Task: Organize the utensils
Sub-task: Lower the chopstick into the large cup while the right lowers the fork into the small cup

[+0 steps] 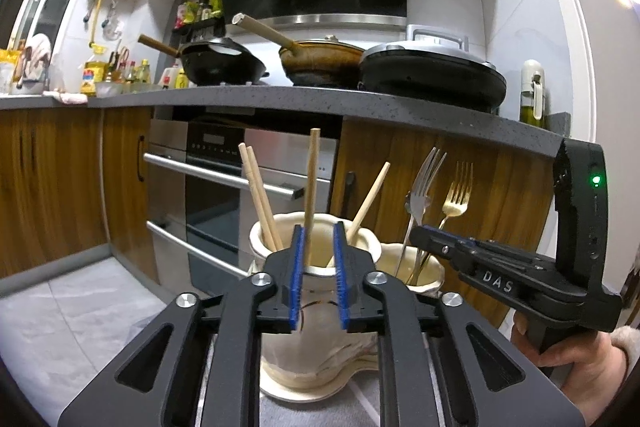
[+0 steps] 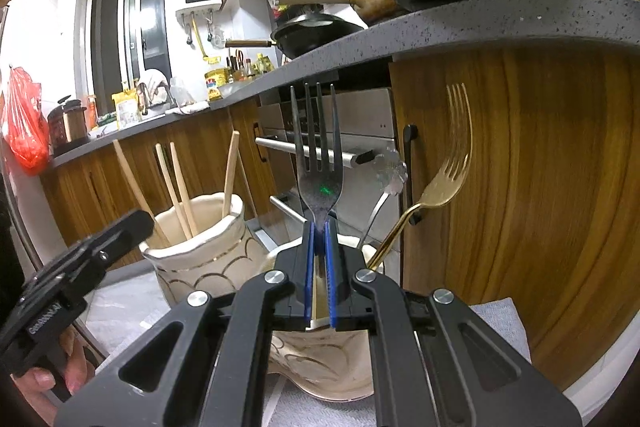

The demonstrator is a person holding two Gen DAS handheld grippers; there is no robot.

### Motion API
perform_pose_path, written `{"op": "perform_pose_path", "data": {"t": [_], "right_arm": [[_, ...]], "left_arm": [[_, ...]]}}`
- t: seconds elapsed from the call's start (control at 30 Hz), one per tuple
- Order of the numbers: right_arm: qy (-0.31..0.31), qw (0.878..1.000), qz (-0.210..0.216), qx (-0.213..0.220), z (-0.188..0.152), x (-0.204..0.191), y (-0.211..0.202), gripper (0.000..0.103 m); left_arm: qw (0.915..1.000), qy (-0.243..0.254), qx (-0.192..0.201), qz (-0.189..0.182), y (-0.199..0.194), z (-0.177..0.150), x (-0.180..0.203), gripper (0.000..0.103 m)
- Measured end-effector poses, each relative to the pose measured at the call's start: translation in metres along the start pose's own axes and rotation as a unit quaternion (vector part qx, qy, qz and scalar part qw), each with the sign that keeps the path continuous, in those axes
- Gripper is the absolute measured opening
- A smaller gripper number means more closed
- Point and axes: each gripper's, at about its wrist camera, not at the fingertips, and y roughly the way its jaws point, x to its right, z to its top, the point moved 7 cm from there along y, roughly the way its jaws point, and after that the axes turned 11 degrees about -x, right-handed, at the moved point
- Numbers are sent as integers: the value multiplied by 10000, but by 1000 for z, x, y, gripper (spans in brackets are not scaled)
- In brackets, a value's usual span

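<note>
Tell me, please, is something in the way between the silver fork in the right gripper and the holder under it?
Nothing visible blocks it. The right gripper holds the silver fork upright over the right holder; the gold fork there leans away to the right.

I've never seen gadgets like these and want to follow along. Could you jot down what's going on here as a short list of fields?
Setting: home kitchen, low surface before the oven
Left gripper: jaws apart around a chopstick, not pressing it
Right gripper: shut on a silver fork
Left jar: cream ceramic, holds chopsticks
Right jar: cream ceramic, holds forks, including a gold fork
Sorting: chopsticks and forks in separate jars
</note>
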Motion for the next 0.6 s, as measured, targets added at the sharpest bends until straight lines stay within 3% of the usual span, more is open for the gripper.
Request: {"op": "perform_pose_path", "data": {"t": [0.2, 0.6], "right_arm": [[-4, 9999, -21, -133, -4, 1, 7, 5], [-62, 9997, -99, -234, -4, 2, 13, 5]], "left_arm": [[9998, -55, 192, 30, -7, 5, -1, 46], [9994, -295, 174, 36, -6, 6, -9, 53]]}}
